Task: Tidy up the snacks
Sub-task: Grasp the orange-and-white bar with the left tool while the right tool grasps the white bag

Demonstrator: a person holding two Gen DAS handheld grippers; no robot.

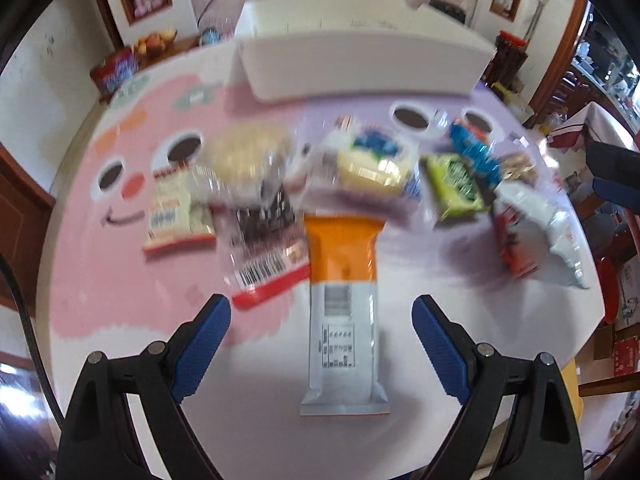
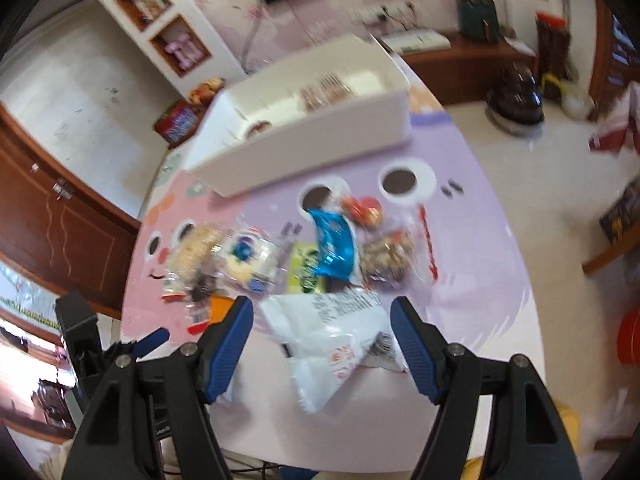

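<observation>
An orange and white snack bar (image 1: 345, 312) lies lengthwise on the table, between the blue pads of my open left gripper (image 1: 322, 308), which hangs above it without touching. A white crinkled bag (image 2: 332, 340) lies between the spread fingers of my open right gripper (image 2: 322, 312), apart from both pads. Behind them is a pile of several snacks: a green pack (image 1: 456, 186), a blue wrapper (image 2: 334, 246), a barcode pack (image 1: 266, 252) and a cream pack (image 1: 178, 210). A white bin (image 1: 360, 64) stands at the far side of the table.
The round table (image 1: 120, 280) wears a pink and lilac cartoon cloth. The right gripper's fingers (image 1: 612, 176) show at the right edge of the left wrist view. A red tin (image 2: 176, 122) and a fruit bowl (image 2: 206, 88) sit on a sideboard behind the bin.
</observation>
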